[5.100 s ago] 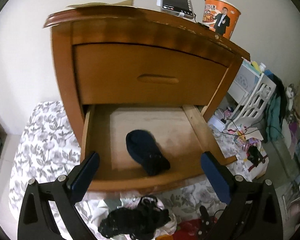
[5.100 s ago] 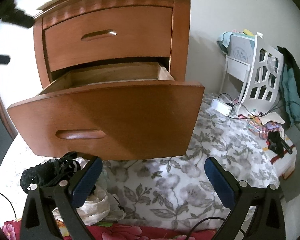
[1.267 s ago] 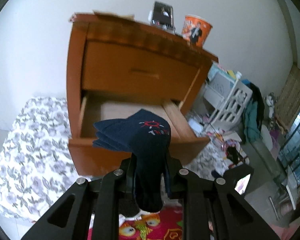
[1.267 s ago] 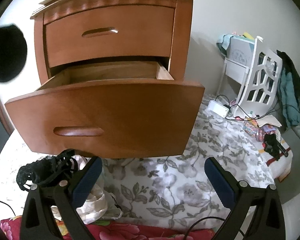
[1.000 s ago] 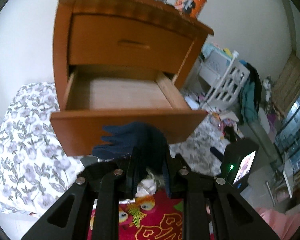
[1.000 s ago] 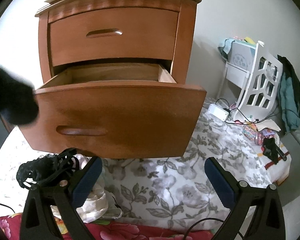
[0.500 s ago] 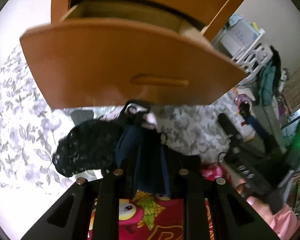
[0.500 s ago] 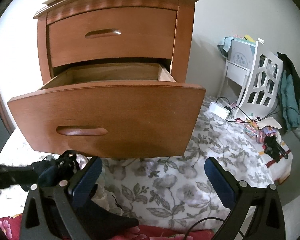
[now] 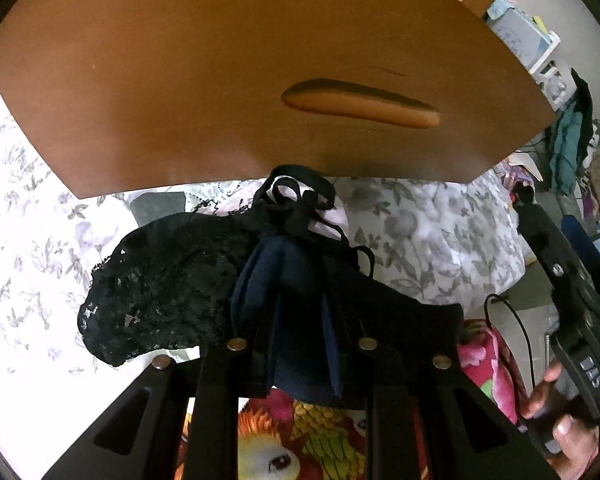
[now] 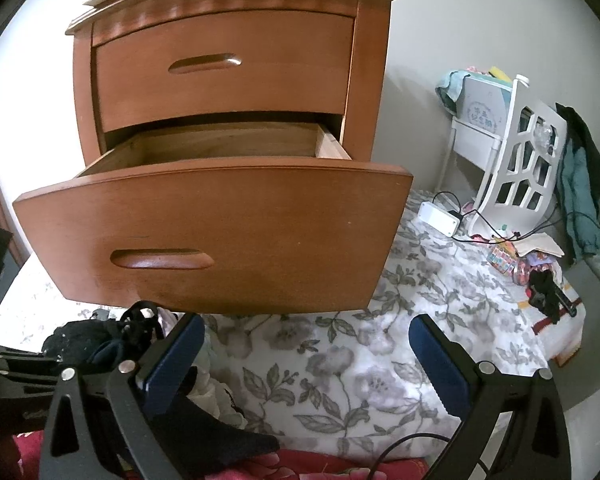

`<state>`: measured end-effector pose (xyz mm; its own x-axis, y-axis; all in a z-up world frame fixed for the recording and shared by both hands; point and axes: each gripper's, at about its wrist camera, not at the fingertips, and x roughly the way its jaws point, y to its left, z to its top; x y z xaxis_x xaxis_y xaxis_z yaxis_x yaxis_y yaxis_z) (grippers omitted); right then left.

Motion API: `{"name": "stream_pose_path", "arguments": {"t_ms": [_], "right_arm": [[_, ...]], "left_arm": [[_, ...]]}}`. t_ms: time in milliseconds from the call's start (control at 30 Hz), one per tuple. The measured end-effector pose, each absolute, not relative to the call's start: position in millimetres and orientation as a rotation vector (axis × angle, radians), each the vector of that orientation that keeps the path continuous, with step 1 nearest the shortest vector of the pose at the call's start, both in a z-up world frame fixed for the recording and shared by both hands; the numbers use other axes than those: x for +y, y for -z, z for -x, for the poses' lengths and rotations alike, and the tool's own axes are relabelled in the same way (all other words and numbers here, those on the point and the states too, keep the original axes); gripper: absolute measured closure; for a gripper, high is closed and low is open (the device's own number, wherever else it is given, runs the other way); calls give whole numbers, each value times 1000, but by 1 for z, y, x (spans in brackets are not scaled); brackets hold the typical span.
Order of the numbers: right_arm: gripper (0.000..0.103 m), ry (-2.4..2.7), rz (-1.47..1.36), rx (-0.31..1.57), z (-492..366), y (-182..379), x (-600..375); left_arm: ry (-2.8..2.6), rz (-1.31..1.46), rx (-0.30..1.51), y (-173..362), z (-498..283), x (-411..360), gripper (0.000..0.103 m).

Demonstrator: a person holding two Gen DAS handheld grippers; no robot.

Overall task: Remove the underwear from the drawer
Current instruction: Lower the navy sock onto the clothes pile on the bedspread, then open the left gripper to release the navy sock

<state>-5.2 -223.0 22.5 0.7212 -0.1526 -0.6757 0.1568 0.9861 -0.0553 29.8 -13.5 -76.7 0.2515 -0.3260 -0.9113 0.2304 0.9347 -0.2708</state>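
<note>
Legible writing is scant: white letters reading "DAS" on the black device [image 9: 588, 372] in the person's hand [image 9: 556, 412]; a white box [image 10: 482, 114] on the far shelf bears print too small to read. The navy underwear [image 9: 296, 316], folded into soft pleats, is clamped in the left gripper [image 9: 300, 356], just below the open drawer [image 10: 220, 240] front, touching a black lace garment [image 9: 160, 292] on the floral sheet [image 10: 340, 360]. The right gripper [image 10: 304, 364] stands wide, holding nothing.
</note>
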Motion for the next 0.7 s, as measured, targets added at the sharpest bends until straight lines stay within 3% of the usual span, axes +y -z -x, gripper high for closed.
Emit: {"name": "stream_pose_path", "arguments": {"t_ms": [333,400,467,700], "right_arm": [[0,173,-2,745,6,-23,-222],[0,172,2,744,6,-24,-221],[0,172,5,743,6,-24,-221],[0,170,8,745,6,-23,-220]], "left_arm": [[364,145,1223,62,-22,-2,82],[349,173,1185,52,-18,4,76],[331,198,1148,44,-16,10,51],[229,206,1052,29,-15,24,21]]}}
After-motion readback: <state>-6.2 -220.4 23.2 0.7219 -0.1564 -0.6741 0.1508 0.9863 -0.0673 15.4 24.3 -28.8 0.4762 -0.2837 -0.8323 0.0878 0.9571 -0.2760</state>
